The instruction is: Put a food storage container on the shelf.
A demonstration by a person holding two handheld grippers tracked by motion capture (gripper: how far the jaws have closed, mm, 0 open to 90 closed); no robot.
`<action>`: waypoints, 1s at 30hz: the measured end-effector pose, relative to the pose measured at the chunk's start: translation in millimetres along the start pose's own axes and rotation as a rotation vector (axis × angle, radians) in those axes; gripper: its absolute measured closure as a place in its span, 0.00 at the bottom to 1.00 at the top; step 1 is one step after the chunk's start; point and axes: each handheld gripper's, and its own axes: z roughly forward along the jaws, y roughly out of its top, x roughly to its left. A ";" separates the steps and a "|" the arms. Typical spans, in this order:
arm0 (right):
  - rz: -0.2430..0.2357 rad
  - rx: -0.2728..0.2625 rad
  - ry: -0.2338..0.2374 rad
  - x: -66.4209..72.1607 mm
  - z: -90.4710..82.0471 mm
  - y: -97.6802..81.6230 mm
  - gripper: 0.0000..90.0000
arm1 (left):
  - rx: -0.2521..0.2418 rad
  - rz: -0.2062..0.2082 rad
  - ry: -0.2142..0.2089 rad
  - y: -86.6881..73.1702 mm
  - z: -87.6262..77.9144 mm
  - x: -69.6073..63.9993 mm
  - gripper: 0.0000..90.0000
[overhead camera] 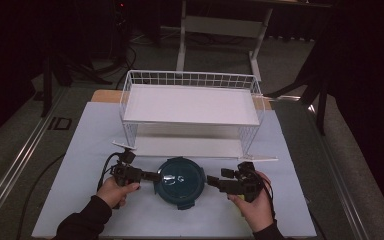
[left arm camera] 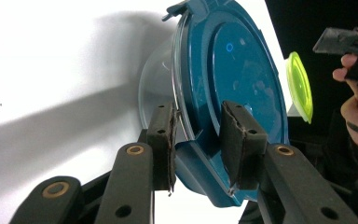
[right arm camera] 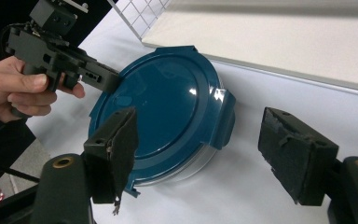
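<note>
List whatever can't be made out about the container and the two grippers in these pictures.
- Container contents: high view, the blue lid covers them; too dark through the clear wall.
- Left gripper grip: left gripper view, pads straddle a lid latch; contact unclear.
- Green lid: left gripper view, the container hides part of it.
- Right gripper: open; the near latch sits behind its left pad.

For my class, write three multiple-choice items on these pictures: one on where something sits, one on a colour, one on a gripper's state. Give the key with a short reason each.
1. The round container sits
A. on the rack's top shelf
B. on the table in front of the wire rack
C. on the floor

2. Its lid is
A. dark blue
B. red
C. white

3. The right gripper is
A. shut on the lid
B. shut on the rack
C. open beside the container

Key: B, the high view shows it below the rack's front edge; A, the lid is dark blue; C, its jaws stand wide, pressing on nothing.
</note>
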 end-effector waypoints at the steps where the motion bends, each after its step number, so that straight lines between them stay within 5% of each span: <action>1: 0.001 0.000 0.000 0.6 -0.3 -0.7 0.31 | 0.006 -0.010 -0.003 -1.6 0.8 0.2 0.70; 7: -0.020 -0.002 -0.005 1.4 -3.3 -7.2 0.31 | -0.016 -0.138 -0.067 -22.2 3.6 5.3 0.57; 14: -0.019 -0.007 -0.008 3.0 -4.7 -7.0 0.31 | 0.008 -0.182 -0.142 -25.4 9.6 12.0 0.54; 22: -0.007 0.008 -0.004 2.1 -0.3 -4.4 0.32 | 0.019 -0.140 -0.121 -20.4 10.7 8.2 0.56; 25: 0.031 0.036 0.005 -3.4 4.6 -0.1 0.32 | 0.029 -0.036 -0.089 -15.9 10.9 -2.7 0.56; 30: 0.086 0.090 0.024 -15.9 14.7 3.4 0.34 | 0.031 0.039 -0.088 -15.1 11.1 -6.0 0.56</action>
